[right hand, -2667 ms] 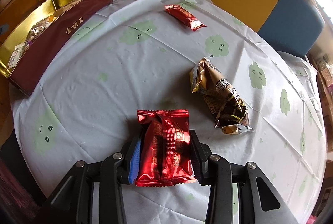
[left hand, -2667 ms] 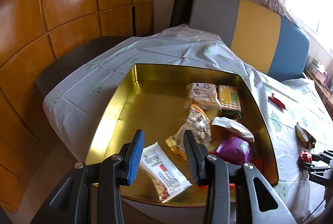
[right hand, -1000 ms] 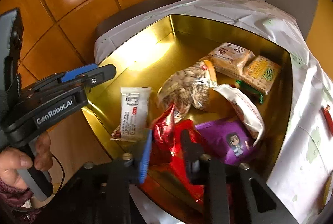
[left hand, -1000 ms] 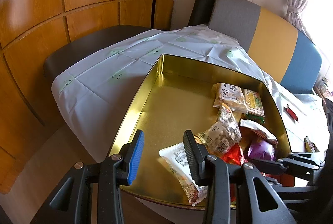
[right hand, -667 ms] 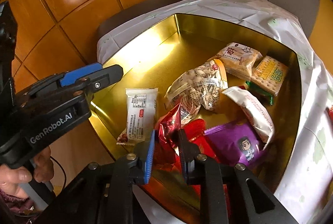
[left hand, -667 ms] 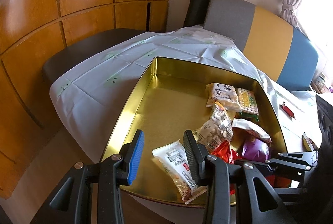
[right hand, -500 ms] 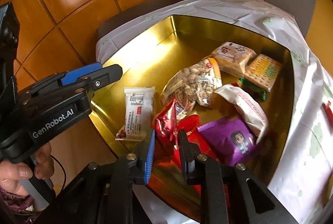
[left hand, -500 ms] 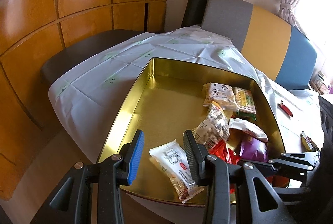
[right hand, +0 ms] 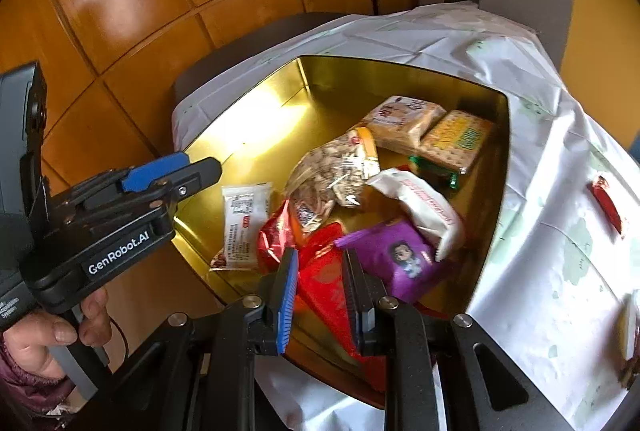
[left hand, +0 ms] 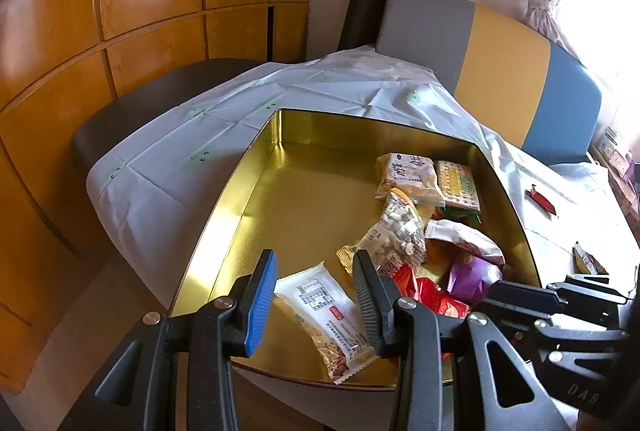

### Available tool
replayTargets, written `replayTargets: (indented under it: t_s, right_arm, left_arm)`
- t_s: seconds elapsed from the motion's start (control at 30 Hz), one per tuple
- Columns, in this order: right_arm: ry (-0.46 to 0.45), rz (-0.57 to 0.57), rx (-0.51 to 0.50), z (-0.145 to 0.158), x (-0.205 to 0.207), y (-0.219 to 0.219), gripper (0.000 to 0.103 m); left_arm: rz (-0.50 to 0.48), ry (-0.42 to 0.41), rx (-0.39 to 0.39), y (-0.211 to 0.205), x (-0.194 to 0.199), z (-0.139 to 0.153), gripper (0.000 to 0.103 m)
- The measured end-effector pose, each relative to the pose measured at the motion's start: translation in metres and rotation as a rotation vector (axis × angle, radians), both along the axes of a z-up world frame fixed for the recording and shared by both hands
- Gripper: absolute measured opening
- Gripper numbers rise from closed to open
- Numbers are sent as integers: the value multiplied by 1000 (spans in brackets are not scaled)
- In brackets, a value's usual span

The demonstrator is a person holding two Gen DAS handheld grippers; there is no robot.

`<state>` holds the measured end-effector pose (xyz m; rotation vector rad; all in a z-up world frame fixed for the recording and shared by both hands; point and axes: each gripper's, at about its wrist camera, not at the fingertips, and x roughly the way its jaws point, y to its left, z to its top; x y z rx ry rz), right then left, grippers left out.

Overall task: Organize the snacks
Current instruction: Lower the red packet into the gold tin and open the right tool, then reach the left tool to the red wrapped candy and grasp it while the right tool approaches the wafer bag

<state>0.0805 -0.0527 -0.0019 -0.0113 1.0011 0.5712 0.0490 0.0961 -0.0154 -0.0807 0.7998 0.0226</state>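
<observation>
Since the earlier frames, my right gripper [right hand: 318, 285] has carried the red packet [right hand: 324, 277] off the open tablecloth and over to the gold tin [right hand: 256, 119]; within the last second the views have shifted only slightly.

Step in hand, as I judge it: depositing this packet in the tin. The right gripper's jaws are pinched tight on the packet, which sits low in the right wrist frame, over the tin's near corner and touching the purple packet [right hand: 400, 259] and a crumpled red wrapper [right hand: 276, 237].

My left gripper [left hand: 316, 295] hangs with its jaws spread and nothing between them, over the white bar [left hand: 326, 309] lying on the tin floor at lower centre of the left wrist frame.

Remaining work: one red stick [left hand: 542, 199] and a brown packet [left hand: 586, 261] lie on the bench [left hand: 180, 159] at the right edge of the left wrist frame, outside the tin.

Next move, in my judgement: spread the right jaws to release the packet, lift clear of the tin wall, then go for the loose items. Risk: the packet could snag on the pile.
</observation>
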Motion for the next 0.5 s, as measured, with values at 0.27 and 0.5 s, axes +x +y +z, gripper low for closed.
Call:
replayTargets:
  t_s: [0.27,0.5]
  right_arm:
    - [-38,-91,-24,12,-3,-33,33]
    - [-56,-186,-66,20,-5,-87,36]
  left_arm:
    - [-17,-2,9,-5,-2,0,40]
    - [-40,-3,21,-12,-3,0,39]
